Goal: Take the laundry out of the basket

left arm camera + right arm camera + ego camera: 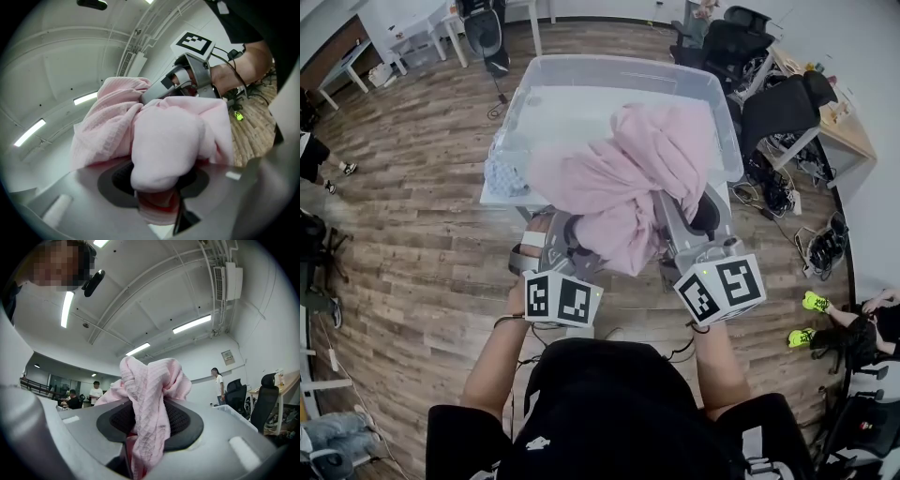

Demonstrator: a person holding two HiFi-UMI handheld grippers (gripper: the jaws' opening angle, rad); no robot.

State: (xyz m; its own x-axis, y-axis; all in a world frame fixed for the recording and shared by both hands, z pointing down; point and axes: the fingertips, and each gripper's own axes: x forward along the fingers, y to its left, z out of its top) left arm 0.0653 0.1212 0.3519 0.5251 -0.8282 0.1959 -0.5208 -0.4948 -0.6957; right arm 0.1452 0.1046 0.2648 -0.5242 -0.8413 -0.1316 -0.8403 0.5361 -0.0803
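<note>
**Step in hand (judged):** lifting the pink cloth point(628, 178) out of the basket point(609, 60) and bringing it over the near rim toward the person.

**Tool state:**
- The left gripper point(157, 190) is clamped on a thick fold of the cloth. Fabric fills the gap between the pads and bulges over them.
- The right gripper point(140, 427) is clamped on a thinner, twisted bunch of the same cloth, which stands up above the pads.

**Recommendations:**
- Hold both clamps firm. The left bite is bulky and could slip if loosened.
- Move the two grippers as a pair, so the cloth is neither stretched nor left to sag between them.
- Raise the bundle until its hanging folds pass above the near rim before drawing it back.
- Watch the spotted piece point(504, 175) at the basket's near left corner. A trailing fold could drag it along.

**Position of the cloth:**
- It hangs bunched between the two grippers, which grip it at its near lower part.
- Most of it is over the near right part of the basket and crosses the near rim.
- Its lowest folds hang outside the basket, above the floor point(422, 253).
- Whether any part touches the basket's bottom cannot be told.
</note>
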